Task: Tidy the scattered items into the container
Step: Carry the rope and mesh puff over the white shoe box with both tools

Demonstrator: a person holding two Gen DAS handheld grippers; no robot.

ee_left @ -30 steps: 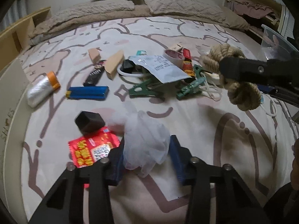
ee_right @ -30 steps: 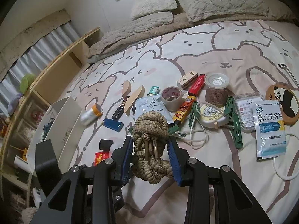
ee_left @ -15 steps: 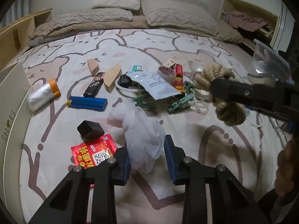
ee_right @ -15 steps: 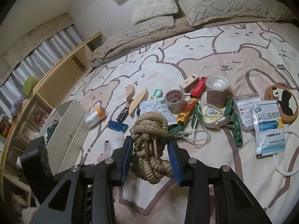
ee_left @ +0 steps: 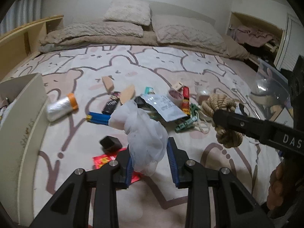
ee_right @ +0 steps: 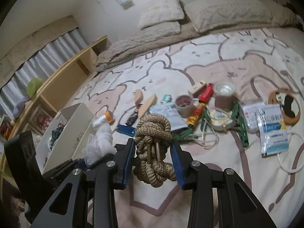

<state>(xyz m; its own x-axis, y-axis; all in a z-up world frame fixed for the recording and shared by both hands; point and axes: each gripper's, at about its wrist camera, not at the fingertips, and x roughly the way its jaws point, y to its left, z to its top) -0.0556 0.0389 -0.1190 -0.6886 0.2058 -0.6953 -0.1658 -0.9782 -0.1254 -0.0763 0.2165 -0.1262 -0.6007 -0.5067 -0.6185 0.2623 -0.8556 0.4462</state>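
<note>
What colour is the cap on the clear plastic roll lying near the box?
Orange cap on the clear plastic roll; the left wrist view shows it best.

Clutter-strewn bear-print bed (ee_left: 171, 66)

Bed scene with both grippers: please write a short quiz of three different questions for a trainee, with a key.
1. True or false: the left gripper is shut on a white plastic glove.
2. What does the right gripper hold? A) tape roll B) knotted rope bundle C) blue lighter
3. Fill in: the white storage box stands at the ____ edge of the bed in the right wrist view.

Key:
1. True
2. B, the knotted rope bundle; the tape roll and blue lighter lie on the bedsheet.
3. Left
</note>
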